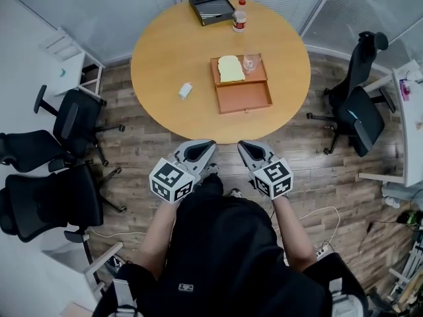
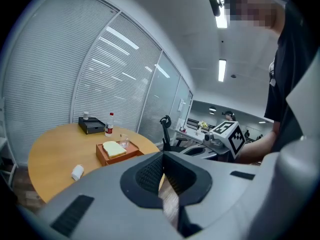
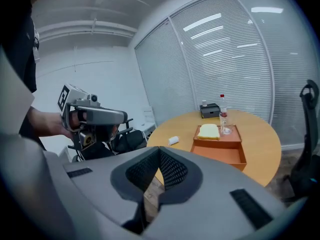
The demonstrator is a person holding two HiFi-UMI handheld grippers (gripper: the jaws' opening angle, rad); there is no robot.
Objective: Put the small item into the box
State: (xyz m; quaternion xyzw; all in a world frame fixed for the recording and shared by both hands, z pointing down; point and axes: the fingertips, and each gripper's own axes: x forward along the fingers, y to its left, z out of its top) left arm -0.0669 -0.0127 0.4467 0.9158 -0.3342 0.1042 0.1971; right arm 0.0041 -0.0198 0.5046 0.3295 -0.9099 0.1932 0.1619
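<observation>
Not started: small item (image 1: 186, 90) lies loose on the bench (image 1: 158, 58), left of the open box (image 1: 244, 99), not touching it.
Left tool (image 1: 201, 149) and right tool (image 1: 250, 150) both have jaws together, empty, short of the bench edge; pickup and drop-in remain.

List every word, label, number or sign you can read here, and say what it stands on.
Nothing is legible.
Label on the bottle: too small to read.
Left gripper, right gripper: square marker patterns only, no letters.
Small mark on the person's clothing: too small to read.
</observation>
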